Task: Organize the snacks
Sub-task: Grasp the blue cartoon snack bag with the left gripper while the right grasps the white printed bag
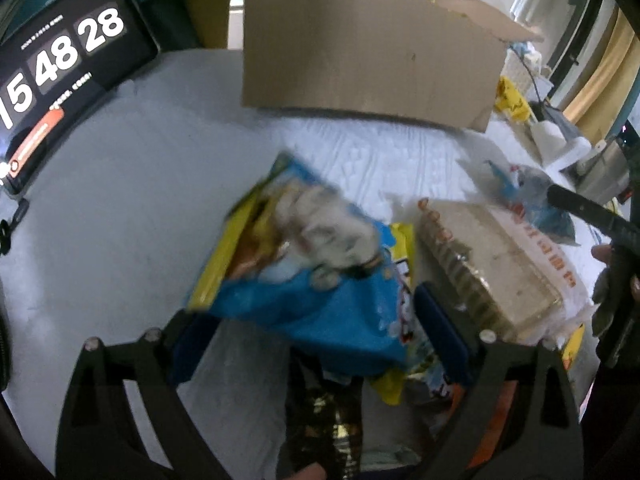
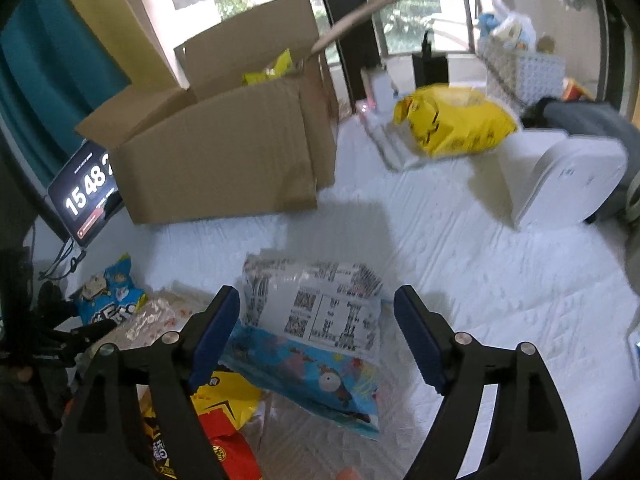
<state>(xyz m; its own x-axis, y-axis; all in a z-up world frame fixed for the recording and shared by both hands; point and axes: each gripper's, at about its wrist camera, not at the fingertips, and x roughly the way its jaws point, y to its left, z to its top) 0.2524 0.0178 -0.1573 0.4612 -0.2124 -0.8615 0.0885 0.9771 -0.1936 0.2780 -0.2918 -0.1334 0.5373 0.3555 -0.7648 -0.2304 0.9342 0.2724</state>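
A white, wrinkled cloth (image 2: pixel 460 248) covers the surface in front of me, with windows and greenery behind it.

The snacks lie in a loose heap at the near edge of that cloth. Under my left gripper (image 1: pixel 316 340) a blue and yellow snack bag (image 1: pixel 304 276) lies tilted on the pile, its lower end between my spread, released fingers; I cannot tell whether the pads touch it. Just to its right lies a clear pack of pale crackers (image 1: pixel 492 264) with red print, and below the blue bag a dark, shiny packet (image 1: pixel 328 420) shows.

Under my right gripper (image 2: pixel 316 336) lies a blue cartoon-printed bag (image 2: pixel 316 372) with a white label of codes; the fingers stand released on either side of it, clear of it. To its left are a yellow and red packet (image 2: pixel 224 420) and, farther left, a small blue bag (image 2: pixel 116 296).

Beyond the heap an open cardboard box (image 2: pixel 224 160) stands on the cloth with yellow packs showing inside. A tablet (image 1: pixel 60 76) showing a clock leans left of the box. Off to the right lie a yellow plastic bag (image 2: pixel 456 124) and a white appliance (image 2: pixel 560 176).
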